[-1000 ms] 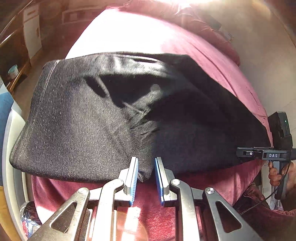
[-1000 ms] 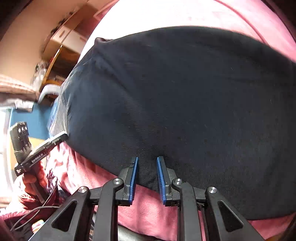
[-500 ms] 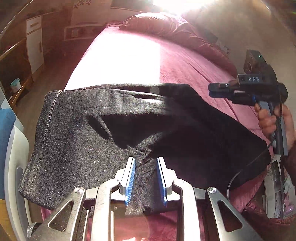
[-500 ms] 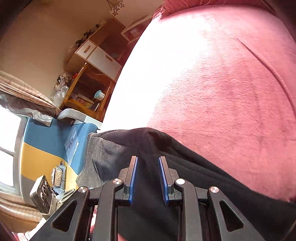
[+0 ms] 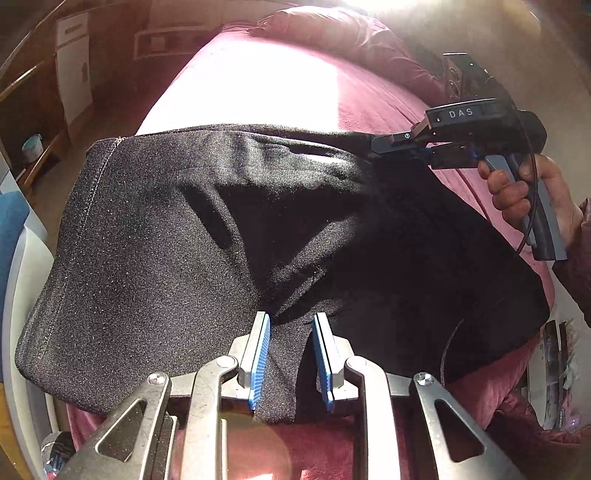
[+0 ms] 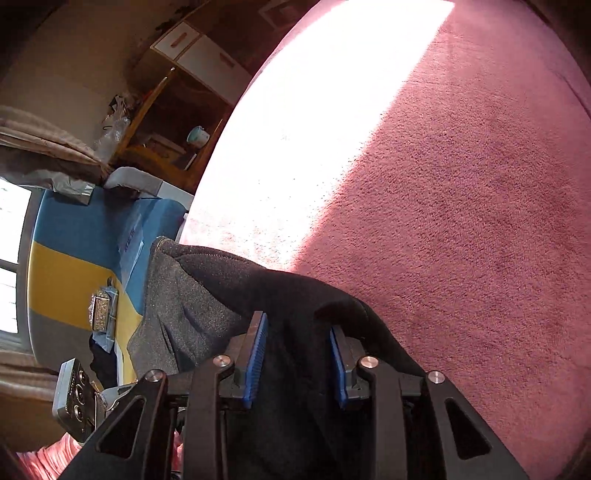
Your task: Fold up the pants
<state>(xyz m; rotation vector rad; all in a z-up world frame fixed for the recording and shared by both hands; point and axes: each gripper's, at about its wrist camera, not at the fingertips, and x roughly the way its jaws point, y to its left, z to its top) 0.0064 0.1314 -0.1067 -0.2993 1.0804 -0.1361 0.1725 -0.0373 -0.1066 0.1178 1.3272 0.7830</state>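
Note:
Black pants (image 5: 166, 240) lie across a maroon bed (image 5: 258, 85), bunched into ridges. My left gripper (image 5: 290, 317) sits at their near edge, shut on a strip of cloth; creases run from the pads into the pants. My right gripper (image 5: 373, 146), held by a hand (image 5: 517, 192), is at the far right edge of the pants. In the right wrist view its jaws are closing, the right gripper (image 6: 295, 325) has black cloth filling the gap between its blue pads, and the pants (image 6: 192, 302) drape over one finger.
Bare bed (image 6: 461, 184) stretches beyond the pants, with a sunlit band across it. A maroon pillow (image 5: 332, 33) lies at the head. To the left stand a wooden shelf with a cup (image 6: 197, 134), a white cabinet (image 5: 74, 74) and a blue and yellow surface (image 6: 74, 258).
My right gripper left the near right edge of the pants, swung up and across, and now has the far edge between its pads. The left gripper crept slightly further onto the cloth.

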